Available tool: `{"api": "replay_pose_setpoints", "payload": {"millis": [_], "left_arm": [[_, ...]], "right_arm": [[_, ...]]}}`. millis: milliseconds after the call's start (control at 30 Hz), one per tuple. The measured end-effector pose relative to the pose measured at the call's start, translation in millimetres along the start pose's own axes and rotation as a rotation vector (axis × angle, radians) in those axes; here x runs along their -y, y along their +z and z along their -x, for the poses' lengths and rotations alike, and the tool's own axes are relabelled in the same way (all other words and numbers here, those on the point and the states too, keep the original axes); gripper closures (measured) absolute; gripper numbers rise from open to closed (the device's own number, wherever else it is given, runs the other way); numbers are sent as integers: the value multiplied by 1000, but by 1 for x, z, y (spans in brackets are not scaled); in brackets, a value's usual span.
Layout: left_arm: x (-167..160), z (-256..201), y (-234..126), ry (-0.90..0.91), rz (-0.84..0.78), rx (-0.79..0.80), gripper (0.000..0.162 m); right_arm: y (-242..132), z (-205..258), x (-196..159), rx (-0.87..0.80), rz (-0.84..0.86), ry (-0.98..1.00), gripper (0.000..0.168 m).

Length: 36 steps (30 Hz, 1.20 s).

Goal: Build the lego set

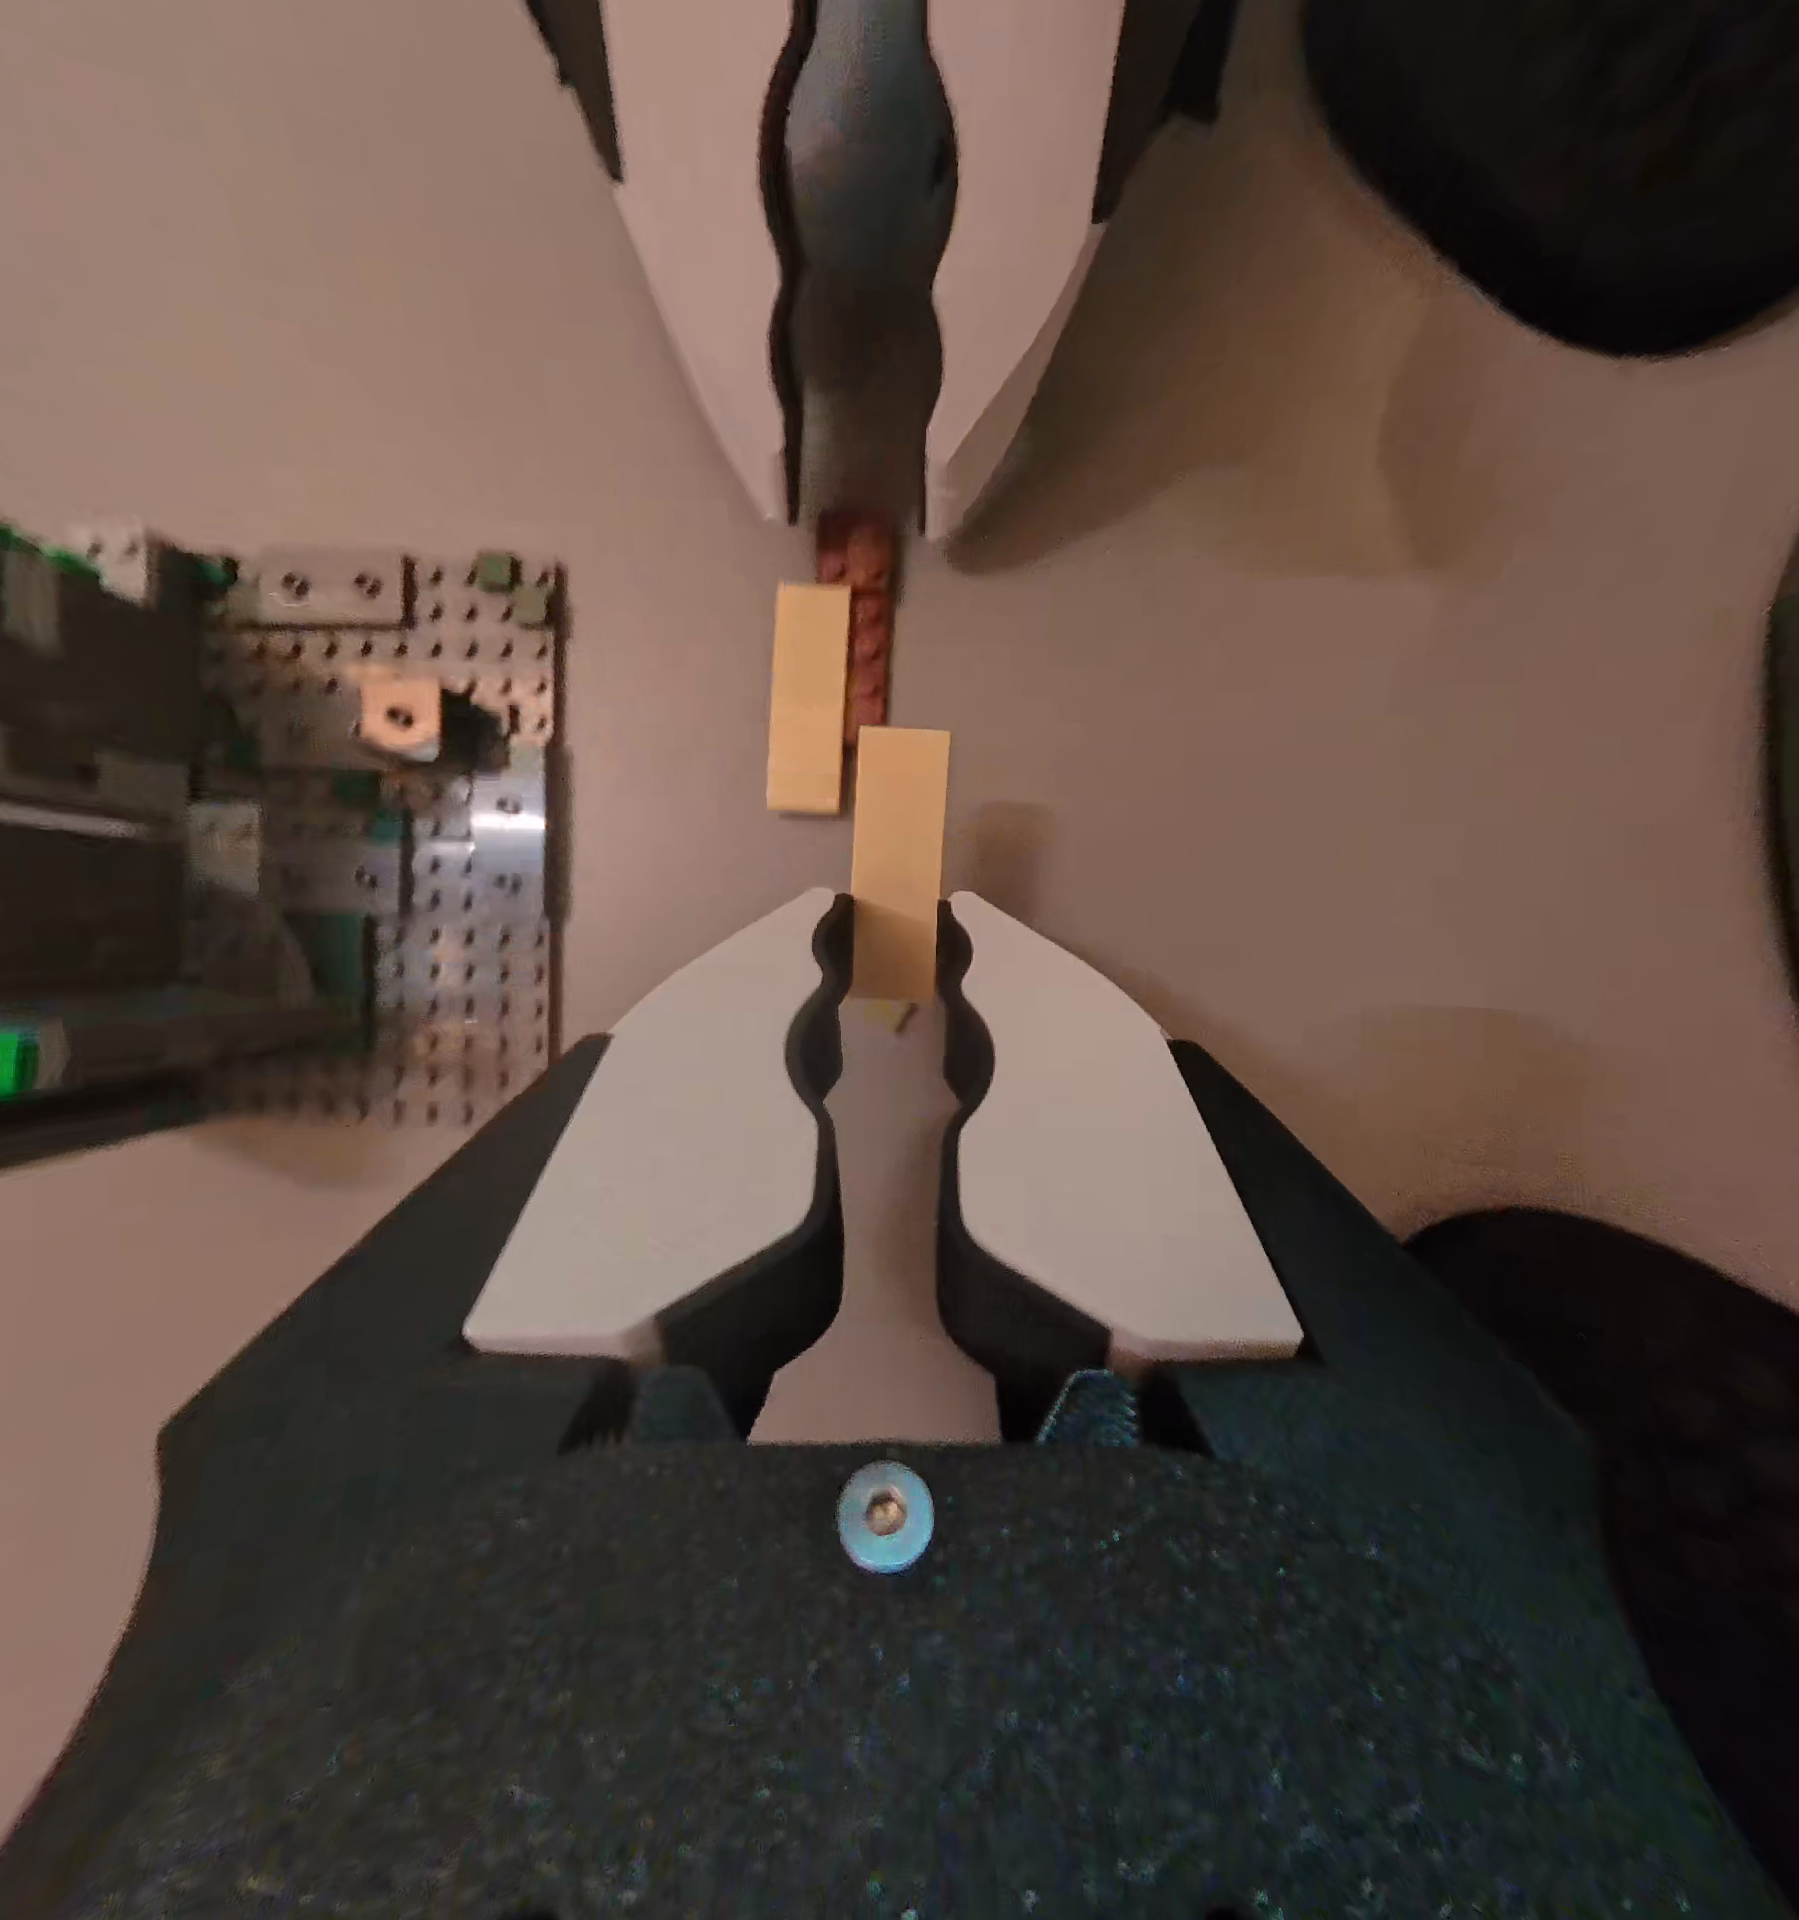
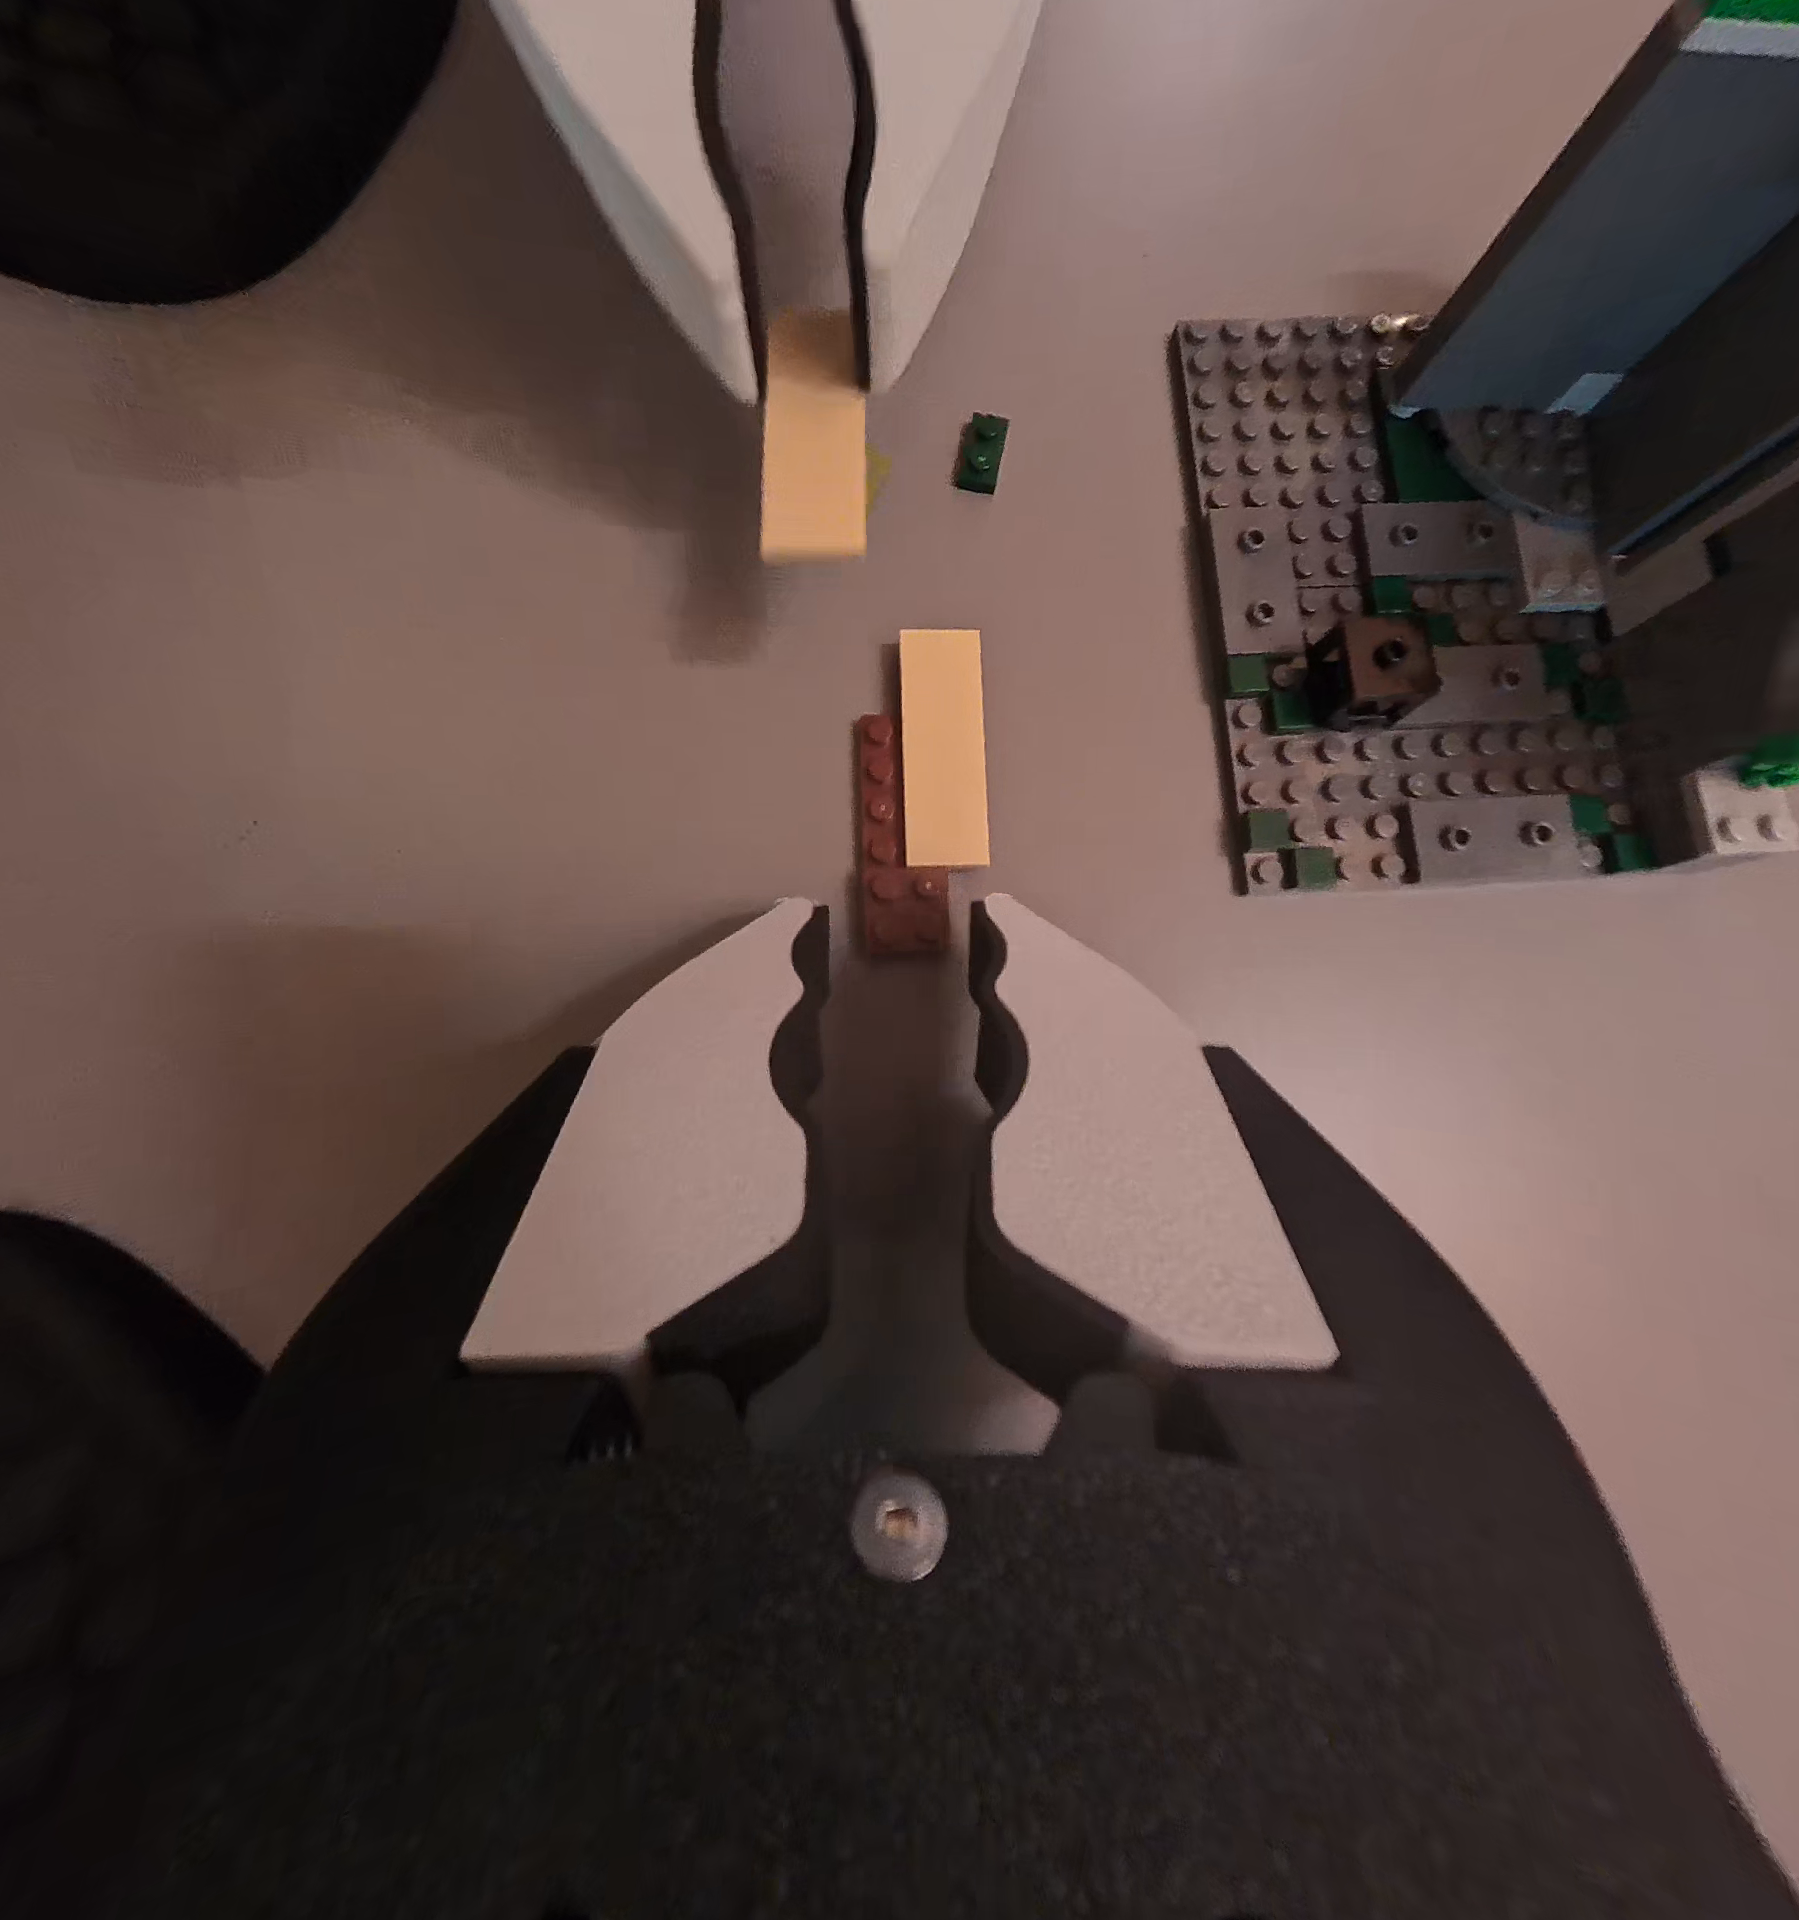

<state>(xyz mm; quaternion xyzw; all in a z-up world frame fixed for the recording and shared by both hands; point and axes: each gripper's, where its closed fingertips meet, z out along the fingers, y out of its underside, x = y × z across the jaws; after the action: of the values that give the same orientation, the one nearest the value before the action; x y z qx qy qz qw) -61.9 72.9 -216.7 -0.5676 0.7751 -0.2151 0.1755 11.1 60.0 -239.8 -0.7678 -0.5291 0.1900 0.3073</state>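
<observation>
My left gripper is shut on a tan smooth tile and holds its near end, long side pointing forward. It also shows at the top of the right wrist view with that tile. A second tan tile sits on one side of a brown studded plate lying on the table. My right gripper is open, its fingertips on either side of the plate's near end with small gaps. In the left wrist view the right gripper faces mine, beyond the brown plate and second tile.
The partly built model on a grey studded baseplate stands right of the plate, with a tall grey block; it shows at the left in the left wrist view. A small dark green plate lies near the held tile. Black objects lie at the table's edges. My right fingertips sit around 8 centimetres from my left ones.
</observation>
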Motion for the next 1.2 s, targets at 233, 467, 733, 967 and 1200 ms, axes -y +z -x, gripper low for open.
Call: {"api": "replay_pose_setpoints", "payload": {"millis": [233, 467, 733, 967, 1200], "left_arm": [[17, 0, 33, 11, 55, -49, 147], [17, 1, 43, 30, 97, -31, 147], [17, 4, 46, 27, 113, -20, 147], [18, 5, 47, 14, 117, -12, 147], [20, 6, 40, 16, 96, 14, 145]], "right_arm": [[-7, 8, 4, -55, -54, -36, 144], [0, 13, 12, -79, -66, -94, 146], [9, 15, 14, -82, -35, -149, 149], [14, 11, 10, -75, 11, -137, 151], [15, 7, 10, -87, 41, -147, 153]]}}
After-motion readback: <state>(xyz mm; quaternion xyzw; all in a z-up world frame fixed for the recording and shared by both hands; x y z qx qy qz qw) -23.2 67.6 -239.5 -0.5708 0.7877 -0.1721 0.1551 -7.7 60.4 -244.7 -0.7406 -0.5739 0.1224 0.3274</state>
